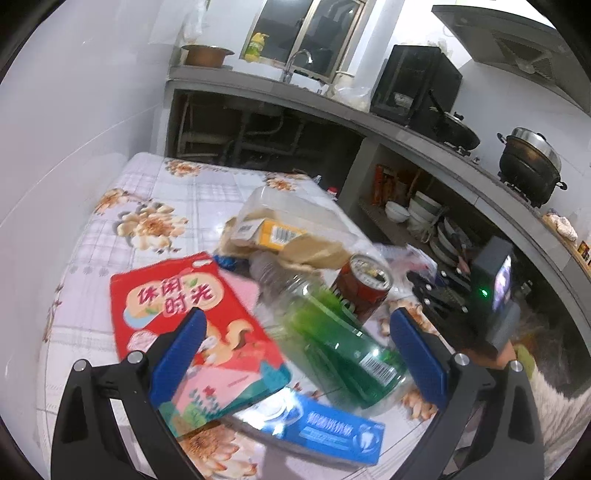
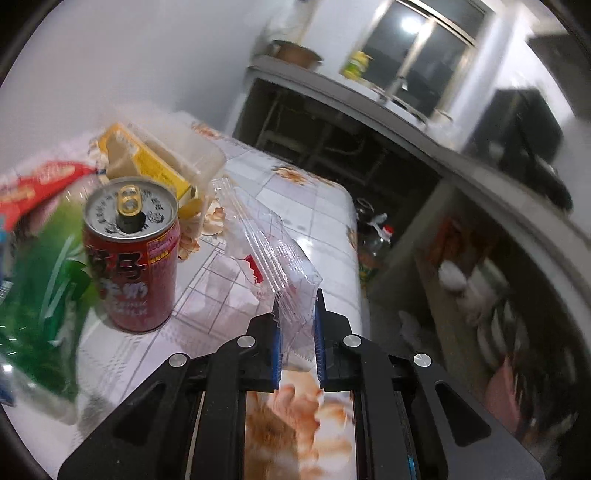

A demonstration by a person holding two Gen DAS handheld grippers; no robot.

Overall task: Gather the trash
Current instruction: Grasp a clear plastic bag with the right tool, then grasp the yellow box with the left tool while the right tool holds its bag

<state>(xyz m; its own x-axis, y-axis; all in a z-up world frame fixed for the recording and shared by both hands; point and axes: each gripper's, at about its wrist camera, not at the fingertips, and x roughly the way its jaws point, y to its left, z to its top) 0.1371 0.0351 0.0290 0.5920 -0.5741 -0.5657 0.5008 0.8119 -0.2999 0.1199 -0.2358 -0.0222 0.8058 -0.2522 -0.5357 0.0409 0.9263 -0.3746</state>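
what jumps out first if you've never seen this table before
A heap of trash on the flowered tablecloth: a red snack bag on the left, a green-labelled plastic bottle lying beside it, and an opened red can standing upright. The right gripper is shut on a clear plastic wrapper near the table's edge.

A table (image 1: 177, 199) with a checked, flower-printed cloth stands against a white wall (image 1: 81, 96). Behind it a grey kitchen counter (image 1: 236, 75) runs along the room, open underneath, with pipes (image 1: 258, 133) showing in the dark space. On the counter sit a copper-coloured basin (image 1: 207, 54), a tap (image 1: 291, 62), a black box-like appliance (image 1: 415, 83), a dark wok (image 1: 456, 133) and a lidded steamer pot (image 1: 530, 164). A yellow-green bottle (image 1: 255, 46) stands at the window (image 1: 314, 33). Stacked bowls (image 1: 424, 210) and plates fill the shelf below the counter. A range hood (image 1: 517, 40) hangs above.
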